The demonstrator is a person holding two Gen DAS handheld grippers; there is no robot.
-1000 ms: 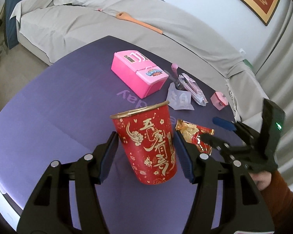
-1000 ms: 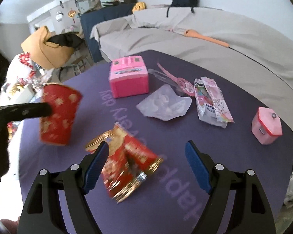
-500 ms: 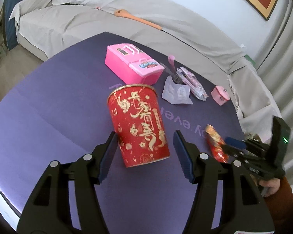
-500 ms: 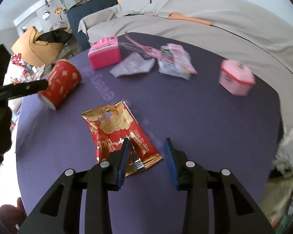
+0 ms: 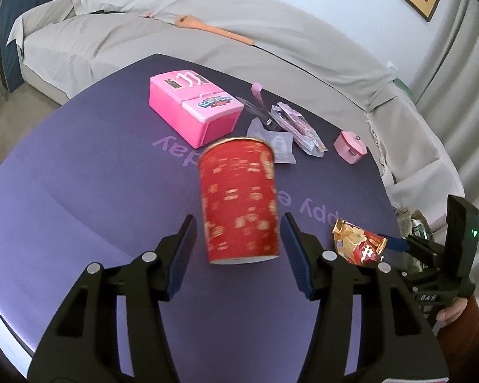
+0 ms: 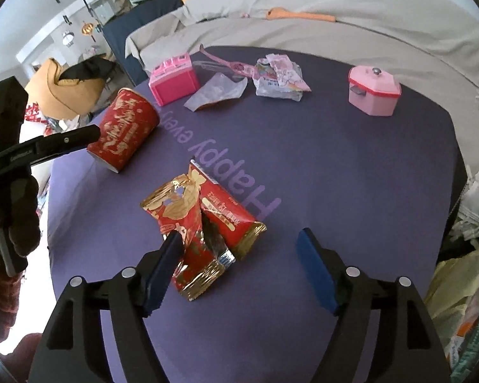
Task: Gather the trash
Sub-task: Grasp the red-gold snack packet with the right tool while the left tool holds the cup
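Note:
A red paper cup with gold print [image 5: 239,201] is tilted and blurred between the open jaws of my left gripper [image 5: 238,252]; neither pad touches it. In the right wrist view the cup [image 6: 124,129] leans mouth up-left over the purple table. A red and gold snack wrapper [image 6: 201,226] lies crumpled at the left finger of my open right gripper [image 6: 239,265]; in the left wrist view the wrapper [image 5: 357,242] sits at the right gripper's tip. A clear plastic scrap [image 6: 217,91] and a pink printed wrapper [image 6: 277,76] lie farther back.
A pink toy fridge [image 5: 194,108] and a small pink toy pot [image 6: 373,91] stand on the purple table [image 6: 335,175]. A grey covered sofa [image 5: 175,51] with an orange spoon [image 5: 214,30] curves behind. Bags of clutter [image 6: 463,303] sit past the right edge.
My right gripper was shut on the snack wrapper half a second ago and has opened wide. The red cup has shifted and blurred between the left jaws, which stayed open.

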